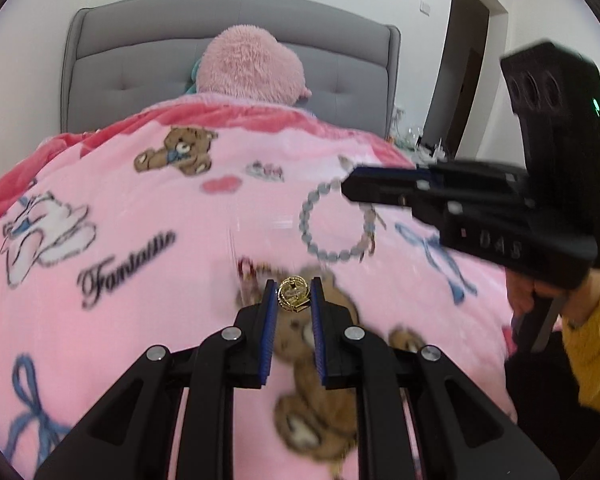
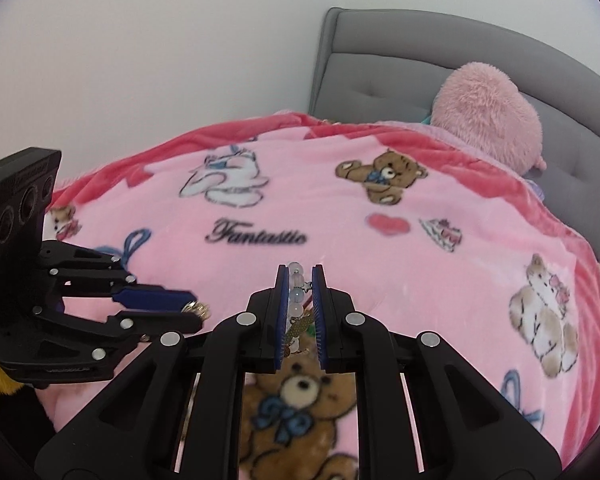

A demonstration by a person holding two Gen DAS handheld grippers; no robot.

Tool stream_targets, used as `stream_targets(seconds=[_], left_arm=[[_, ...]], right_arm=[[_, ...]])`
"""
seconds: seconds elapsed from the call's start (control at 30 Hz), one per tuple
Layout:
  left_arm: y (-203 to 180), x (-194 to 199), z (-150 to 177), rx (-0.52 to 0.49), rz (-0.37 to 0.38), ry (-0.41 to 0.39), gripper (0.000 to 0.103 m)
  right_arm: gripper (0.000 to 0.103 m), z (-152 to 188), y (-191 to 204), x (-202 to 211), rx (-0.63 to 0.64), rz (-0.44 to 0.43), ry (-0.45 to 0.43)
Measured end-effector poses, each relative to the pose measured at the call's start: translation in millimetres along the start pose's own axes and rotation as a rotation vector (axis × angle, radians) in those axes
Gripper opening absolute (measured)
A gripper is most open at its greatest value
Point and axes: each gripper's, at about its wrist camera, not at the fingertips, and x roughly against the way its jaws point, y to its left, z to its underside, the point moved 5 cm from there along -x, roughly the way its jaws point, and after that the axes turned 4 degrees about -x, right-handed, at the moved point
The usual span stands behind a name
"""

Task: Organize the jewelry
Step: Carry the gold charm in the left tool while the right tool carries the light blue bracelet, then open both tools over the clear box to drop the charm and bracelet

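Observation:
My left gripper (image 1: 293,294) is shut on a small gold ring-shaped brooch (image 1: 293,294), held above the pink blanket (image 1: 140,184); the brooch also shows in the right wrist view (image 2: 198,309) at the left gripper's tips (image 2: 194,307). My right gripper (image 2: 300,286) is shut on a pale bead bracelet (image 2: 296,288) with a gold charm. In the left wrist view the bracelet (image 1: 320,248) hangs as a loop from the right gripper (image 1: 350,190), to the right of and beyond my left gripper.
The blanket with teddy bear prints covers a bed with a grey padded headboard (image 1: 140,64). A fluffy pink pillow (image 1: 248,64) lies against it. A dark doorway (image 1: 460,60) and a cluttered bedside surface (image 1: 416,142) are at the right.

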Motion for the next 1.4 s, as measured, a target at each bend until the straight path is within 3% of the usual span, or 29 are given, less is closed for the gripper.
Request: stream_targets(seconds=[0.2, 0.53, 0.8, 1.4], left_arm=[[15.5, -29.8, -28.2, 0.006, -0.022, -0.003, 0.016], [31.7, -80.8, -23.9, 0.082, -0.024, 0.032, 0.016], [29.4, -95.6, -18.6, 0.057, -0.025, 0.047, 0.016], [39.4, -110.3, 2.3, 0.109, -0.043, 0.095, 0.017]], right_arm=[[0.011, -6.4, -18.5, -19.6, -0.022, 0.023, 0.001], [0.011, 13.8, -43.5, -63.8, -0.118, -0.002, 0.067], [0.011, 32.3, -43.7, -76.9, -0.108, -0.005, 0.099], [0.013, 55.1, -49.1, -77.3, -0.148, -0.008, 0.126]])
